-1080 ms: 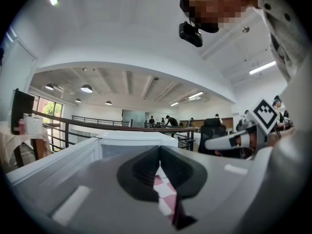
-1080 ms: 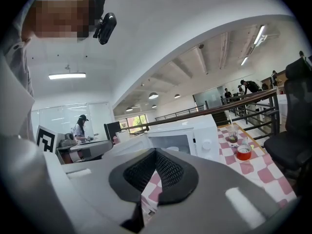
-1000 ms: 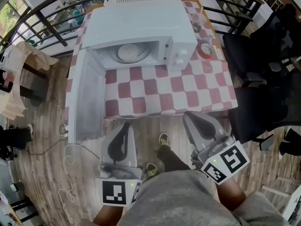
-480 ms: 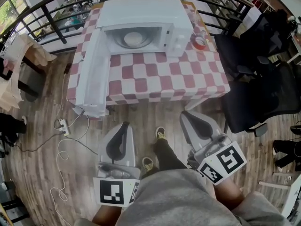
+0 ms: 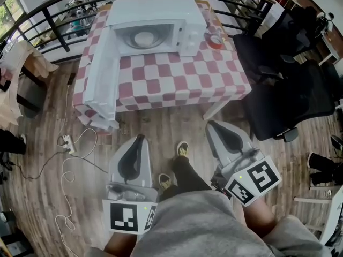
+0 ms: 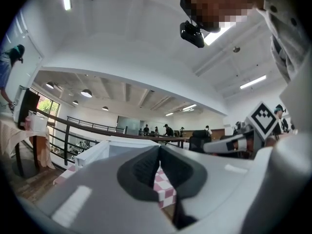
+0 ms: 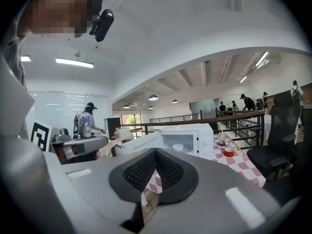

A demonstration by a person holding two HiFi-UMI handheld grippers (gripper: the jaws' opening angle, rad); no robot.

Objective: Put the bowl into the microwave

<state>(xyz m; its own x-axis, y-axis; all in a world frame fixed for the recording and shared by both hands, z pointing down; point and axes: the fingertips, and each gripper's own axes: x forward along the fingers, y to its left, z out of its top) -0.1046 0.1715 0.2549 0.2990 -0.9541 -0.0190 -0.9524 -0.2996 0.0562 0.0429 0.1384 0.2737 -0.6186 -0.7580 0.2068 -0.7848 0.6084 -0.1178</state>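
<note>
Head view looked down on the microwave [image 5: 155, 15], which stood at the far side of a table [image 5: 182, 84] covered with a red-and-white checked cloth. Its door [image 5: 102, 74] was swung wide open to its left. The white bowl [image 5: 143, 38] sat inside the microwave's cavity, on the round plate there. A red-rimmed round thing [image 5: 215, 40] lay on the cloth just right of the microwave. Both tongs hung well short of the microwave, off the table's near edge and above the wooden floor [image 5: 161, 127]. The left gripper [image 5: 140, 138] had its jaws pressed together with nothing between them. The right gripper [image 5: 210, 124] was likewise closed and empty. Black chairs [image 5: 289, 90] stood right of the microwave, beyond the table.
</note>
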